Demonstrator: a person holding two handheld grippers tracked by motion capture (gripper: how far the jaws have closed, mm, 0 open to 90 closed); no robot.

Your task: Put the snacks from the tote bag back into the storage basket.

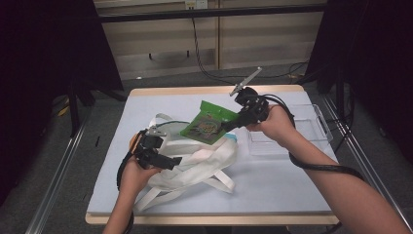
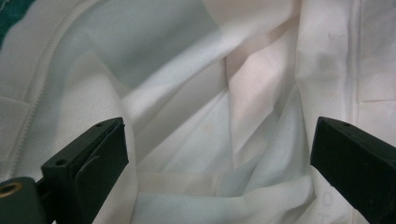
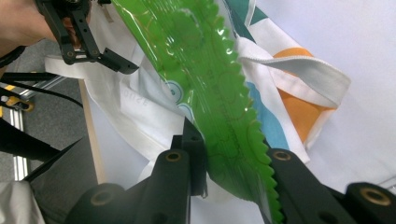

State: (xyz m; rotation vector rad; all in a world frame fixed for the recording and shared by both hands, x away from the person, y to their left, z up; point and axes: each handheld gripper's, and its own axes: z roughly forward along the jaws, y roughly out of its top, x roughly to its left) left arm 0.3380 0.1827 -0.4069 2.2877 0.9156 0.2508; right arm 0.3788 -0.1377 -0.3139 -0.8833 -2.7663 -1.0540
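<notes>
The pouch [image 1: 210, 122] is bright green with printed figures. Under it, the white cloth bag [image 1: 195, 163] carries orange and teal patches.

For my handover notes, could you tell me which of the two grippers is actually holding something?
The right gripper: its jaws pinch the green packet above the white bag. The left gripper stands open over bag fabric.

I see the bag [image 1: 195, 163] as matt white woven cloth, creased, with stitched hems. The pouch [image 3: 210, 93] at the upper middle of my right gripper view is glossy green plastic film with a saw-toothed edge. My jaws look matt black plastic. The tray [image 1: 319, 127] at right is clear plastic, and the table [image 1: 272, 187] has a smooth matt top with wood-like edging.
</notes>
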